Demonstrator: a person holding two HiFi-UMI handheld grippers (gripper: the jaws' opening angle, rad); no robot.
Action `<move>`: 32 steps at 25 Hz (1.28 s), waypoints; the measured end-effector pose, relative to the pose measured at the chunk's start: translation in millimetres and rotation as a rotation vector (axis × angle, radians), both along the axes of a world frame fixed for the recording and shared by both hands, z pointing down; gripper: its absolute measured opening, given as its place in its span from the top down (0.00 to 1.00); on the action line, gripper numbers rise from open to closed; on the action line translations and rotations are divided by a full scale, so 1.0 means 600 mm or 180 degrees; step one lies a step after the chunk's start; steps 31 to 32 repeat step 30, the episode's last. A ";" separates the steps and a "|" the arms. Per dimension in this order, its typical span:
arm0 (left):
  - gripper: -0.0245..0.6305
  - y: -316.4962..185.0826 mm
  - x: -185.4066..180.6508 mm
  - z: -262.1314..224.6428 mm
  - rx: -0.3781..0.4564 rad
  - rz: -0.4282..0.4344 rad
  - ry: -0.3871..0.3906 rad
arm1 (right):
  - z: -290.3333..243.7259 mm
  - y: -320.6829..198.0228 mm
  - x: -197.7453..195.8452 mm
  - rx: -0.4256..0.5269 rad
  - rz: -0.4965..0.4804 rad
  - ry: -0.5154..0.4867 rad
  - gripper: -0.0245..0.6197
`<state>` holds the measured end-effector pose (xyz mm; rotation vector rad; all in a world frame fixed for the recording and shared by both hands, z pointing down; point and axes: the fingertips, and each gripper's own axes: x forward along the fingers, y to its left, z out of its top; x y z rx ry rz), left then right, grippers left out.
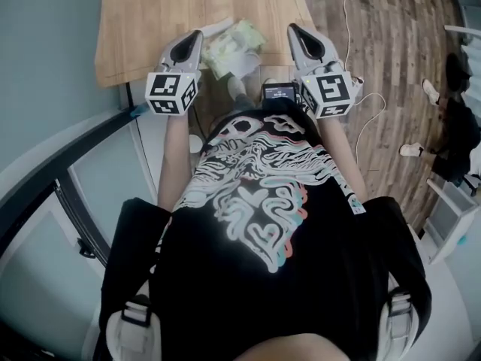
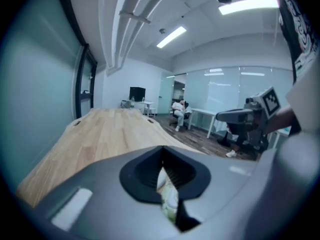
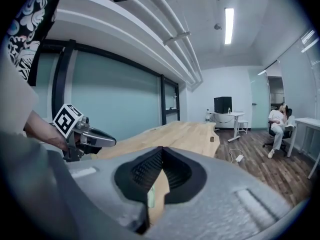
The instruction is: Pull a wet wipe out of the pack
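The wet wipe pack (image 1: 234, 45), pale green and white with a crumpled white sheet at its top, lies near the front edge of the wooden table (image 1: 150, 21). My left gripper (image 1: 197, 36) hovers just left of it and my right gripper (image 1: 293, 30) just right of it, both raised close to my chest. In the left gripper view the jaws (image 2: 162, 156) are shut with nothing pinched; a sliver of the pack (image 2: 169, 196) shows through the slit below the pads. The right gripper (image 3: 162, 156) is also shut and empty, with the tabletop showing through its slit.
A small device with a lit screen (image 1: 279, 91) hangs at my chest. A glass wall (image 1: 45, 89) runs along the table's left. A white cable (image 1: 353, 21) lies on the plank floor to the right. A seated person (image 2: 178, 109) and white desks are far off.
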<state>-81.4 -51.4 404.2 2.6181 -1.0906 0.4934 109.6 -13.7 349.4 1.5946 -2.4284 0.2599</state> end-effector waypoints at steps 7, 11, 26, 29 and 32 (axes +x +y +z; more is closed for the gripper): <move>0.98 0.006 0.007 -0.035 0.0179 -0.0133 -0.0256 | -0.034 -0.013 0.002 0.0348 -0.0057 -0.0025 0.96; 0.98 0.001 -0.002 -0.044 0.0156 -0.0322 -0.0148 | -0.034 -0.025 0.000 0.0351 -0.0073 -0.0090 0.96; 0.98 -0.001 -0.018 -0.041 0.0079 -0.0477 -0.0033 | -0.032 -0.030 0.000 0.0356 -0.0122 -0.0137 0.96; 0.98 -0.004 -0.018 -0.039 0.0076 -0.0471 -0.0057 | -0.030 -0.032 0.002 0.0347 -0.0118 -0.0137 0.96; 0.98 -0.005 -0.018 -0.039 0.0074 -0.0471 -0.0065 | -0.030 -0.032 0.003 0.0344 -0.0115 -0.0139 0.96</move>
